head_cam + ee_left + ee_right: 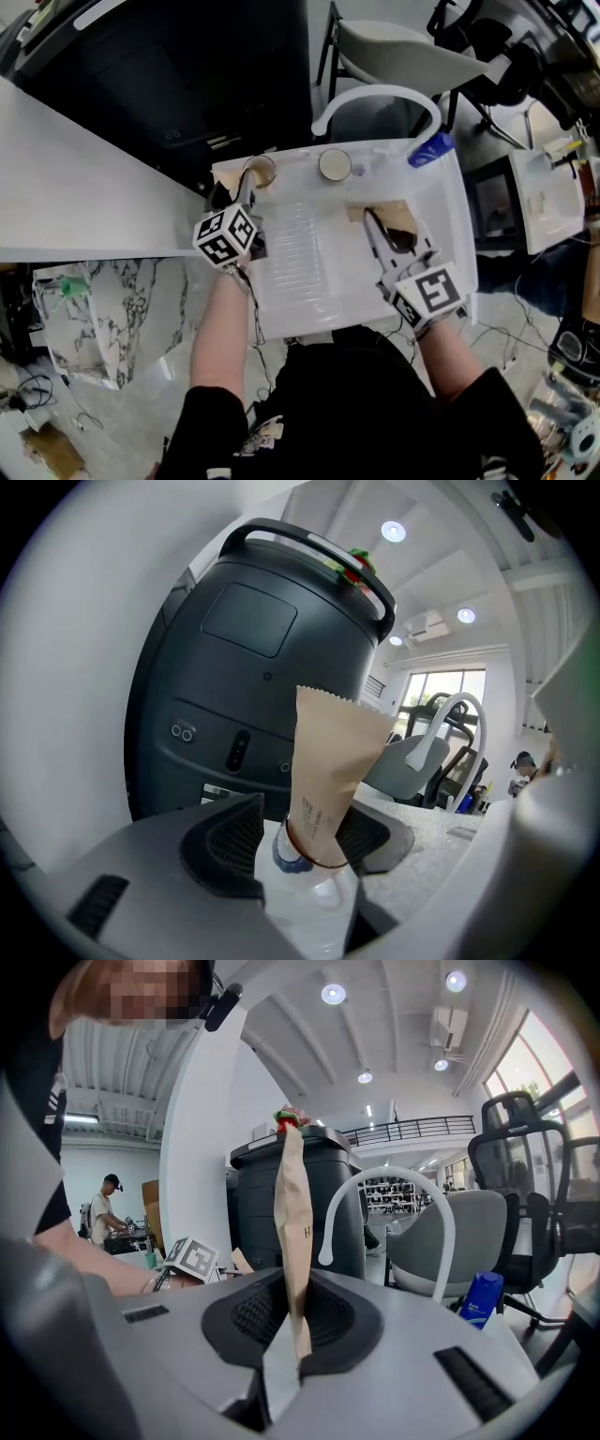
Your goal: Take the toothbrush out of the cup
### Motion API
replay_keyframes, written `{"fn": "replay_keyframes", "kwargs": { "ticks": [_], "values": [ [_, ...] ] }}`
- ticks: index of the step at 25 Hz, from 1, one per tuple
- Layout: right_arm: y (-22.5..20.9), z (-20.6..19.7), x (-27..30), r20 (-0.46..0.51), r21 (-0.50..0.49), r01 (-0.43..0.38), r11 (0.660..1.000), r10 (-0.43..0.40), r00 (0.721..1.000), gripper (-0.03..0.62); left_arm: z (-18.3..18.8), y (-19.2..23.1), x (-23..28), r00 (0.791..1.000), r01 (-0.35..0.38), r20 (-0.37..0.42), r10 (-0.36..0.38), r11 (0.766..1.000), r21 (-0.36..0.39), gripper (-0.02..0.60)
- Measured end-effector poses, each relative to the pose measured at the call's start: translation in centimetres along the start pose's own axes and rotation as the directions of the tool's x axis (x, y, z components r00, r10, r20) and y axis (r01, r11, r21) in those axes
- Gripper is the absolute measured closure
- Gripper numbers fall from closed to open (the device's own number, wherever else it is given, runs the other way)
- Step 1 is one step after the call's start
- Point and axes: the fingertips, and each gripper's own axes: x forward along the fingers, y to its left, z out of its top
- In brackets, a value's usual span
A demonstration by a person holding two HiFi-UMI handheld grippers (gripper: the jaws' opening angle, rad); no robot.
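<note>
Head view gives me the layout. A dark grey bin (178,84) fills the top and the white worktop (75,187) runs off the left edge. A white tray (300,281) lies in front of me, with bare ribbed floor between the two tools. A white arched tube (375,94) spans the tray's far rim. A blue bottle (431,150) stands at the far right corner, its label too small for me to read.

My left tool (247,185) is at the tray's far left corner, closed on the clear cup (260,172). In the left gripper view the cup fills the gap between the pads. A brown paper toothbrush packet (333,761) stands upright in it, its small print unreadable. There is something blue at the cup's mouth that I cannot identify.

My right tool (375,220) is pinched nearly flat on a second brown packet (394,214), well clear of the cup. The right gripper view shows this packet edge-on, with a single "H" legible. A pale cup (335,164) stands at the far rim between the two tools.
</note>
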Motion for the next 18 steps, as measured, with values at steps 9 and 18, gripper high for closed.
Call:
{"fn": "replay_keyframes", "kwargs": {
  "ticks": [9, 18],
  "values": [
    [-1.2, -0.1, 0.4, -0.006, 0.009, 0.005, 1.000, -0.005, 1.000, 0.562, 0.3, -0.3, 1.0, 1.000, -0.005, 0.009, 0.005, 1.000, 0.003, 0.410],
    [-2.2, 0.2, -0.3, -0.002, 0.010, 0.024, 1.000, -0.024, 1.000, 0.562, 1.1, -0.8, 1.0, 0.999, -0.028, 0.033, 0.026, 0.999, 0.045, 0.529]
  ]
}}
